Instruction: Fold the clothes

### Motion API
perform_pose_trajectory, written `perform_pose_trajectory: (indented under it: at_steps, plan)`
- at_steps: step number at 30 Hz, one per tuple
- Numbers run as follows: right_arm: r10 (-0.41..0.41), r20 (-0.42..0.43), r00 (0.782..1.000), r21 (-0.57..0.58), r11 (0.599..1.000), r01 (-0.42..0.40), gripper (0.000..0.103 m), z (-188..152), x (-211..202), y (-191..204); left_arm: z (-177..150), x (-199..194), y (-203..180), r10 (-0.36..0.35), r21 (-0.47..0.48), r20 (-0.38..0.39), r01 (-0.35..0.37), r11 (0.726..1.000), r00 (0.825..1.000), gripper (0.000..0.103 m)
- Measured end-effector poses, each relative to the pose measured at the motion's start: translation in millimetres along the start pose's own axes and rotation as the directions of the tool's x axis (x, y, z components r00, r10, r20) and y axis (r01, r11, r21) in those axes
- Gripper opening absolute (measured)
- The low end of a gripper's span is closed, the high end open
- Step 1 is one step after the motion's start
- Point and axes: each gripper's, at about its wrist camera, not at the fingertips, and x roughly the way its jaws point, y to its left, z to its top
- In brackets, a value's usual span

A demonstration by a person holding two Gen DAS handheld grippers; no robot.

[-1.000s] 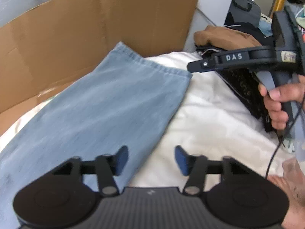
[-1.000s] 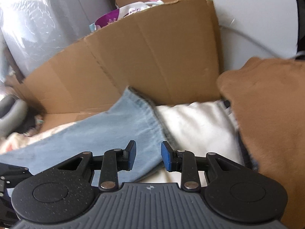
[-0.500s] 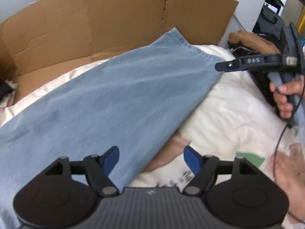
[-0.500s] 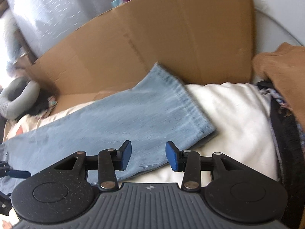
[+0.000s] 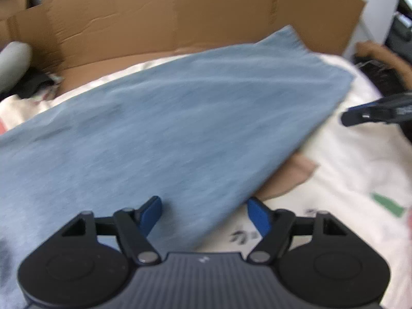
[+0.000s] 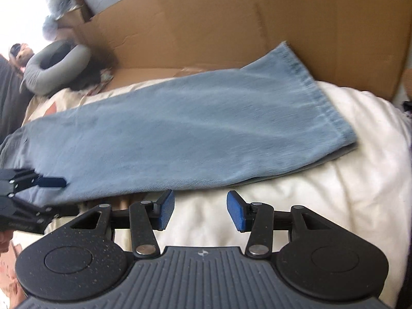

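Hovering, L gripper (image 5: pixel 203 212): jaws apart, closing; near edge of jeans (image 5: pixel 164 128) lies btwn pads, not pinched — prob. lining up a grab.
R gripper (image 6: pixel 200 210): jaws spread, opening, nothing btwn; sits over white bedding (image 6: pixel 322 206) just short of the jeans' edge.
Jeans: flat across bed, legs stacked, hem far right — laid out ready for a fold.
Cardboard box (image 6: pixel 231 25): opened flat behind bed; holds nothing visible.

The jeans (image 5: pixel 159 128) run off the left wrist view's left edge, blurred; their waist end is hidden behind the left tool (image 6: pixel 51 181).
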Motion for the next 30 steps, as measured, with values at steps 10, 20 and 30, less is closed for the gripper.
perform_pose_trajectory:
  at_steps: [10,20,30]
  plan:
    - [0.091,-0.086,0.992,-0.167,0.980,-0.105,0.052,-8,33,66,6,-22,20,-0.060,-0.078,0.114,0.070,0.995,0.992,0.043]
    - [0.110,-0.069,0.992,-0.234,0.965,-0.123,0.052,9,52,105,15,-27,25,-0.109,-0.096,0.149,0.124,0.988,0.983,0.011]
    - [0.063,-0.085,0.994,-0.214,0.974,-0.080,0.051,18,72,108,18,-29,29,-0.107,-0.114,0.185,0.130,0.985,0.977,0.008]
